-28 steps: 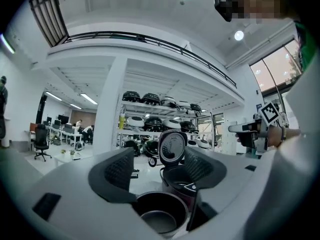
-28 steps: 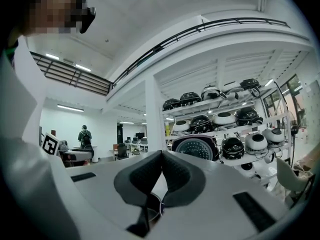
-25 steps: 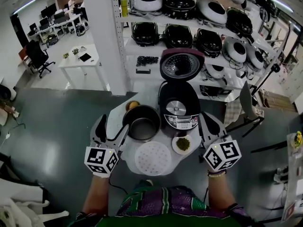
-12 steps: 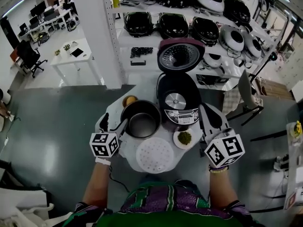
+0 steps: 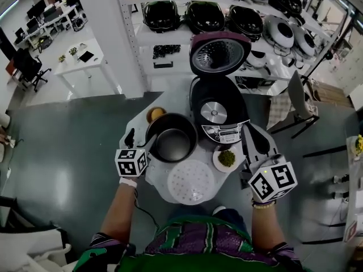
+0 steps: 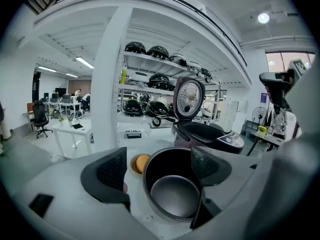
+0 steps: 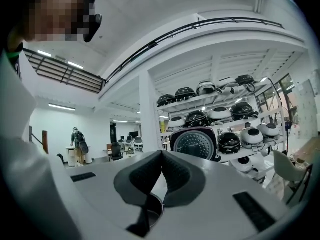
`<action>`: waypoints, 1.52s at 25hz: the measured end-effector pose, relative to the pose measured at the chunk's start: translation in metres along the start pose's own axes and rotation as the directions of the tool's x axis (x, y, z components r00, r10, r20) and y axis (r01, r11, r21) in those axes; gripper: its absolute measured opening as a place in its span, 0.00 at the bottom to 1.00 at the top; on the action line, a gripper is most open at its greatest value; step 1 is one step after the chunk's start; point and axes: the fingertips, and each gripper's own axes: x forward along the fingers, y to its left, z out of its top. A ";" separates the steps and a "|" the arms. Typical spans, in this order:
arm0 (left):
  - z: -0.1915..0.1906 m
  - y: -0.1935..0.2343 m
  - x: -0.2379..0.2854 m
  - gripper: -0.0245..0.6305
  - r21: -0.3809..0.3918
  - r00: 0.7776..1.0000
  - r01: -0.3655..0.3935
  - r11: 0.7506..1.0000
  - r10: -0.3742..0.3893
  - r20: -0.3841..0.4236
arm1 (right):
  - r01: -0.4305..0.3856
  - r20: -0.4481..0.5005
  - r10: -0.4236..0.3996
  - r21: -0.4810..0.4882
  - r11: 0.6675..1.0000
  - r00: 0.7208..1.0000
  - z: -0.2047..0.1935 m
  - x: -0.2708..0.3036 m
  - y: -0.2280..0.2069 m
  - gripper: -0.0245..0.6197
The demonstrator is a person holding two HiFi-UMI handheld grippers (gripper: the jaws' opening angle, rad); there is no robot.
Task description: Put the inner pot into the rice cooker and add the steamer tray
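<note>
**Inner pot on the surface, beside the open cooker**

We have the inner pot (image 5: 173, 144) standing upright on the round white surface (image 5: 152, 177), just to the left of the rice cooker (image 5: 218, 115) and outside it. The cooker's lid is tipped up and back, and we can see the round metal plate at the bottom of its well. In front of the pot, on our side, the white steamer tray (image 5: 191, 181) lies flat on the surface.

Over to the left gripper (image 5: 140, 140): it sits at the pot's left edge with its fingers spread wide. In the left gripper view the dark pot (image 6: 172, 196) fills the gap between them. One finger is outside the wall and the other is up by the rim, and neither is pressing on it that we can make out.

The right gripper (image 5: 251, 136) hangs to the right of the cooker, fingers shut tight, pad against pad, with nothing between them.

Round the edges, a small dish of something green (image 5: 227, 158) sits in front of the cooker. A bowl with something orange (image 5: 156, 114) sits behind the pot. Beyond the surface, shelves (image 5: 227, 21) carry rows of more cookers.
</note>
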 end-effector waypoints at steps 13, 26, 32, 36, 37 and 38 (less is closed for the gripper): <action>-0.051 0.022 0.061 0.65 -0.053 0.991 -0.002 0.999 -0.006 -0.134 | 0.000 -0.058 -0.001 -0.012 1.000 0.998 -0.014 0.016 0.005 0.05; -0.096 0.043 0.094 0.65 -0.108 0.965 -0.053 0.993 0.023 -0.263 | 0.048 -0.098 -0.046 0.016 0.999 0.994 -0.036 0.021 -0.012 0.05; -0.112 0.041 0.095 0.42 -0.111 0.946 -0.078 0.991 0.039 -0.321 | 0.074 -0.087 -0.073 0.015 0.997 0.994 -0.036 0.012 -0.018 0.05; -0.115 0.038 0.094 0.19 -0.124 0.940 -0.091 0.988 0.044 -0.338 | 0.094 -0.090 -0.091 0.029 0.995 0.992 -0.039 0.007 -0.024 0.05; -0.115 0.038 0.094 0.14 -0.122 0.938 -0.097 0.988 0.049 -0.344 | 0.099 -0.092 -0.096 0.028 0.995 0.991 -0.040 0.006 -0.026 0.05; -0.115 0.039 0.093 0.12 -0.118 0.934 -0.105 0.987 0.058 -0.352 | 0.101 -0.091 -0.098 0.027 0.994 0.991 -0.039 0.005 -0.027 0.05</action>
